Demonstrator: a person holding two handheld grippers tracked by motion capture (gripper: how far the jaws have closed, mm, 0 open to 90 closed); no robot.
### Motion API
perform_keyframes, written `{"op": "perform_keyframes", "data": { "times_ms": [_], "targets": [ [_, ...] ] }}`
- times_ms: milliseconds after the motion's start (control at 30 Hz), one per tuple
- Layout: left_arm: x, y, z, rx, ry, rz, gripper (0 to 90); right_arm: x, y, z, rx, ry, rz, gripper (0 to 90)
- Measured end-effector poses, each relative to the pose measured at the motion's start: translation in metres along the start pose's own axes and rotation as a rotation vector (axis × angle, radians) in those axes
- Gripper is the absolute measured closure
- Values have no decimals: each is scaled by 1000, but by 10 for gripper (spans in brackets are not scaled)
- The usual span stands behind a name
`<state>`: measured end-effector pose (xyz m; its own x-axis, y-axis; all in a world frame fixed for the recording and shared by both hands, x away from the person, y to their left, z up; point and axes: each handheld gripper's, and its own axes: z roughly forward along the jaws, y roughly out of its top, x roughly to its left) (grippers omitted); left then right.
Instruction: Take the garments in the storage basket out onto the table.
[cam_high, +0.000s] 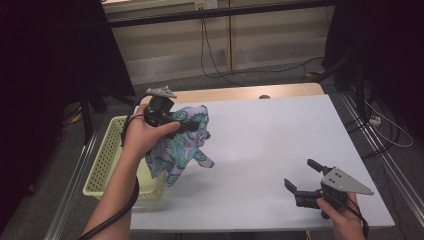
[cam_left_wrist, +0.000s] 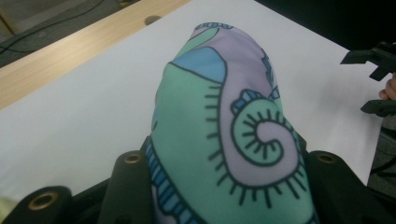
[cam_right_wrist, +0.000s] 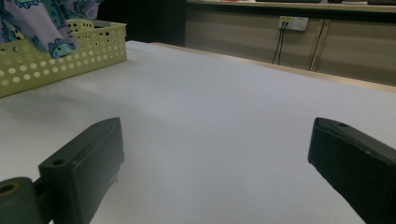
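Observation:
A soft cloth (cam_high: 182, 145) printed with purple, teal and blue swirls hangs in the air over the table's left side, its lower end trailing by the basket. My left gripper (cam_high: 190, 126) is shut on the cloth's upper part. In the left gripper view the cloth (cam_left_wrist: 233, 130) bulges up between the two black jaws of the left gripper (cam_left_wrist: 229, 158). Near the table's front right corner, my right gripper (cam_high: 303, 175) stands open with nothing between its jaws. The right gripper view shows the right gripper (cam_right_wrist: 217, 135) low over bare white table, with the cloth (cam_right_wrist: 42, 28) far off at top left.
A pale yellow perforated basket (cam_high: 107, 150) sits at the table's left edge, also seen in the right gripper view as the basket (cam_right_wrist: 70, 56). The white tabletop (cam_high: 270, 140) has a wooden strip (cam_high: 240, 93) along its far edge. Cables lie on the floor beyond.

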<state>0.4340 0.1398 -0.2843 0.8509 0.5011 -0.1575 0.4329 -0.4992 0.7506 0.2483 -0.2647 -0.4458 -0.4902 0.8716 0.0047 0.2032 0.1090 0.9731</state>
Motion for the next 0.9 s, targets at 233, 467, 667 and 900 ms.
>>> {"op": "perform_keyframes", "data": {
  "times_ms": [233,467,667,900],
  "targets": [
    [-19,-1,34,1,-54,28,532,0,0,0,2,2,-4,30],
    [-31,-5,61,-4,-95,32,515,1,0,1,7,4,-10,30],
    [-32,-17,72,-22,-71,52,378,2,0,2,25,3,-31,30],
    [-25,-32,65,-96,-22,13,217,5,0,8,62,3,-69,30]
  ]
}}
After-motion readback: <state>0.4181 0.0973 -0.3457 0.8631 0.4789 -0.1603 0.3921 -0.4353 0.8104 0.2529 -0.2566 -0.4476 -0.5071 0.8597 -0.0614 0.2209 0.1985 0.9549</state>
